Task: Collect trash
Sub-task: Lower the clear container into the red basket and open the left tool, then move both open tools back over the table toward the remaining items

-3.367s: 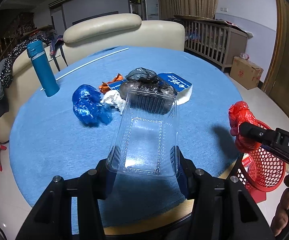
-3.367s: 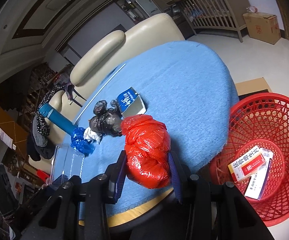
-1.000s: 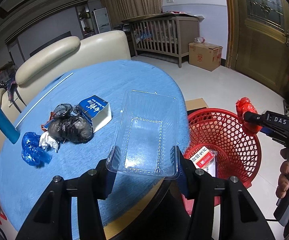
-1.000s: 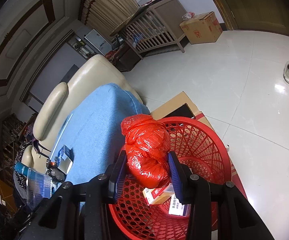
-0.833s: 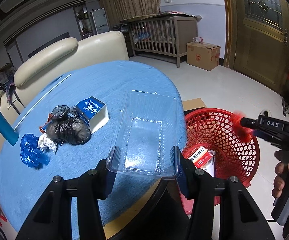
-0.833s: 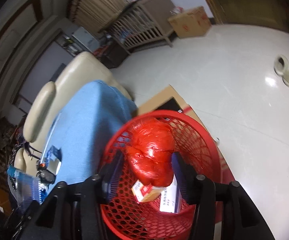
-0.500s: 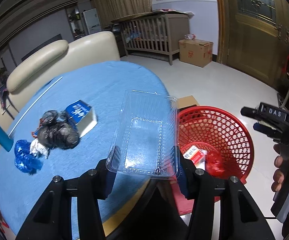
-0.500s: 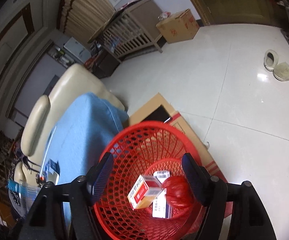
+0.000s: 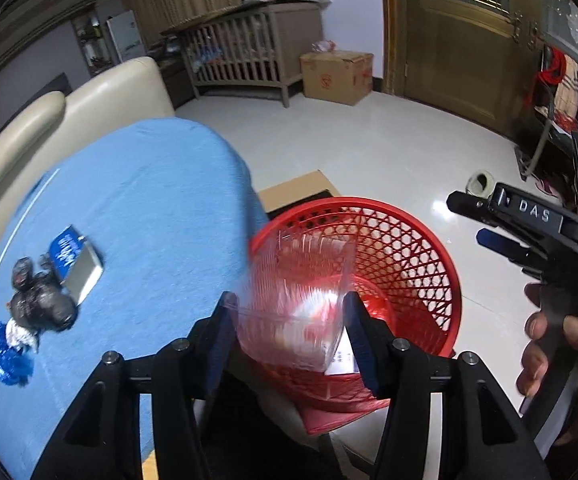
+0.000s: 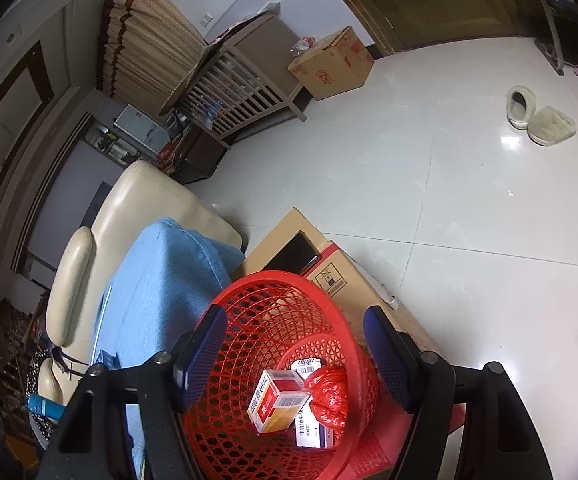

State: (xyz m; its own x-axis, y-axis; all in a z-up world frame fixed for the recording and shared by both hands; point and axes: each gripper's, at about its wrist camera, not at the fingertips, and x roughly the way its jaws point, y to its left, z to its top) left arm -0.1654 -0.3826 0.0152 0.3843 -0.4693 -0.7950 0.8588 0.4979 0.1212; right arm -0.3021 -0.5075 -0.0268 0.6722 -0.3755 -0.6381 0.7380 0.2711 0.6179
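— Since a second ago, what's changed on the left wrist view?
— Left gripper has swung off the blue table over the red basket. Its jaws have just been opening, and the clear plastic tray, blurred, sits tilted between them; I cannot tell whether the pads press on it. At the right edge a hand holds the right gripper, jaws apart and empty.
— And the right wrist view?
— Right gripper hangs over the basket, jaws spread wide with nothing between. The red bag it held now lies at the basket's bottom, touching the small boxes.
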